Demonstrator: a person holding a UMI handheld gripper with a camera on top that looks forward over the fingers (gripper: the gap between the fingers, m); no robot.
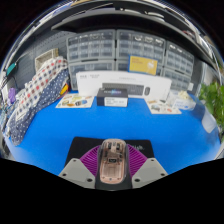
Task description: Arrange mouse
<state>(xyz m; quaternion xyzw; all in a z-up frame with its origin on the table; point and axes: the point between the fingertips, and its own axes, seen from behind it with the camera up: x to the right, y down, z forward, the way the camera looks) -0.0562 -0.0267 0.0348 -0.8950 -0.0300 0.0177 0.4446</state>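
Between our gripper's (113, 172) closed-in fingers sits the mouse (113, 160), firmly held; placing it on the bench (60, 135) ahead remains.

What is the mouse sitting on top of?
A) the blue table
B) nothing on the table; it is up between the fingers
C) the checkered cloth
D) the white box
B: the mouse sits between the gripper fingers, against their purple pads, with the blue table lying beyond it and the white box far off.
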